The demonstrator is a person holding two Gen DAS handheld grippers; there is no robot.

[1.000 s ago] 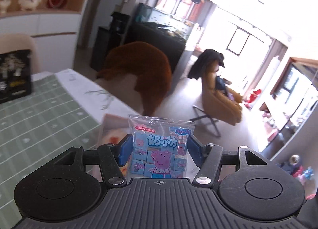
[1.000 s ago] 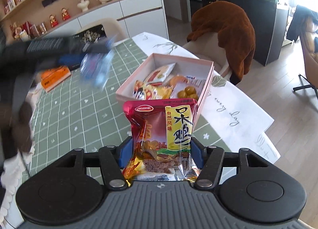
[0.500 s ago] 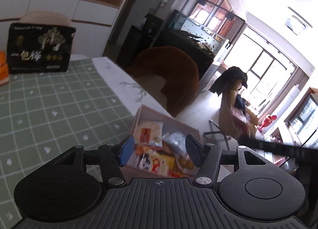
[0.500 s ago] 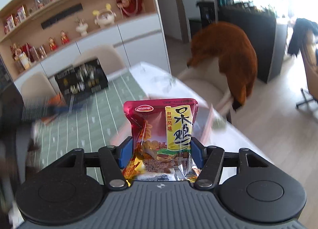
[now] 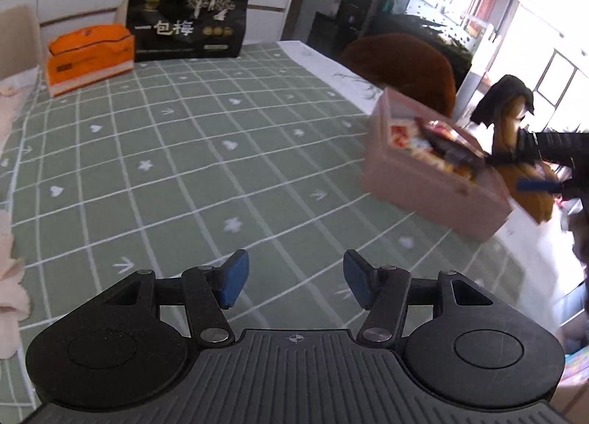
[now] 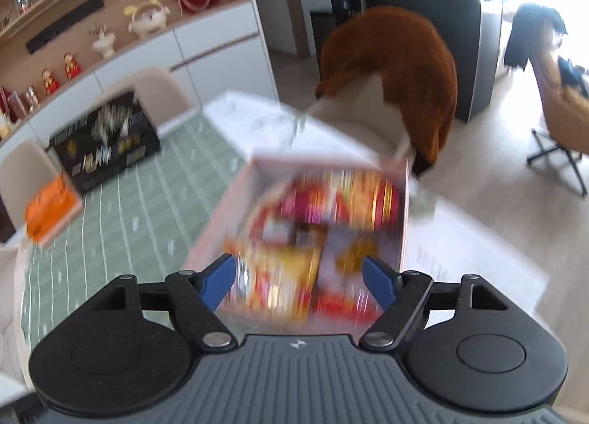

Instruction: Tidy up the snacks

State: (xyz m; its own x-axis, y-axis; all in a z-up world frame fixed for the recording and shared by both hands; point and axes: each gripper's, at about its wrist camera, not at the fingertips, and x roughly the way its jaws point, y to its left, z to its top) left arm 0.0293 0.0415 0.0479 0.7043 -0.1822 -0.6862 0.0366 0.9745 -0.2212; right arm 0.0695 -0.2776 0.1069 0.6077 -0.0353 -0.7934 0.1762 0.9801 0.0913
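Pink snack box [image 5: 434,188]: near the table's right edge, on green grid tablecloth [image 5: 184,166], filled with foil packets [image 6: 316,225]; likely light, crinkly, slippery, best pinched at sealed edges. Left gripper [image 5: 294,282] and right gripper [image 6: 300,282]: spread, empty.

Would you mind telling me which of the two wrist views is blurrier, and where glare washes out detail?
Right wrist view: heavy motion blur smears the pink snack box and its packets, though the right tongs stay sharp; window glare bleaches the upper right. Left wrist view: mostly crisp tablecloth, mild blur on the box, windows overexposed at right.
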